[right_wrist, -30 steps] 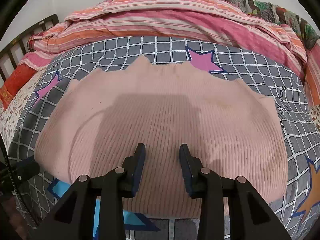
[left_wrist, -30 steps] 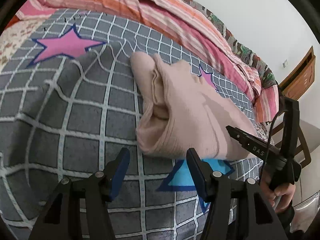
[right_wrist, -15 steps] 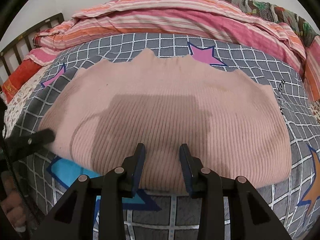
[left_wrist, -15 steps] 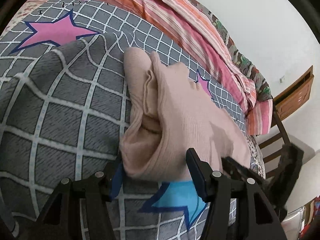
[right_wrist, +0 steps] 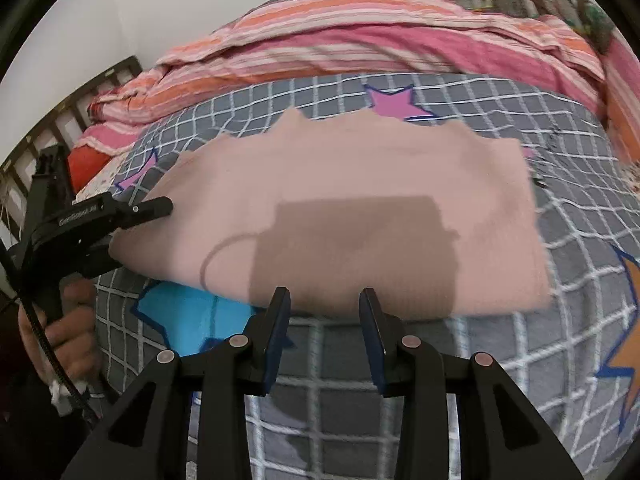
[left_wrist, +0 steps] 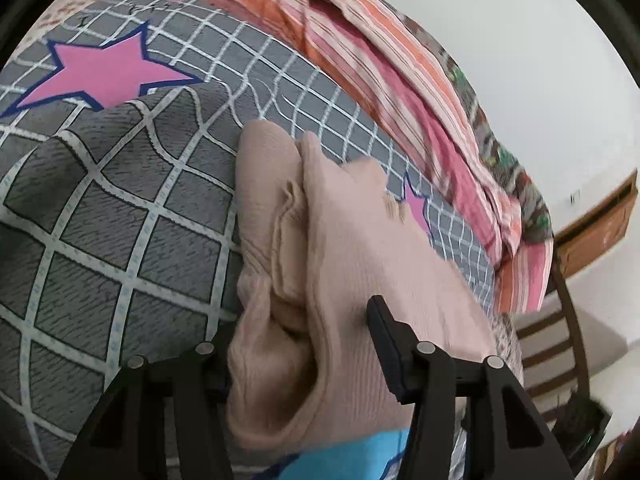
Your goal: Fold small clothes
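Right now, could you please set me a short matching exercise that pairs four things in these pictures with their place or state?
Things:
1. pink knit garment
2. left gripper
3. right gripper
4. striped quilt

Places or states:
A. bunched along the far side of the bed
B. jaws apart, nothing between them, at the garment's near edge
C. folded flat on the grey checked sheet
D. jaws just closing around the garment's folded end

Pairs: 1-C, 2-D, 3-B, 4-A
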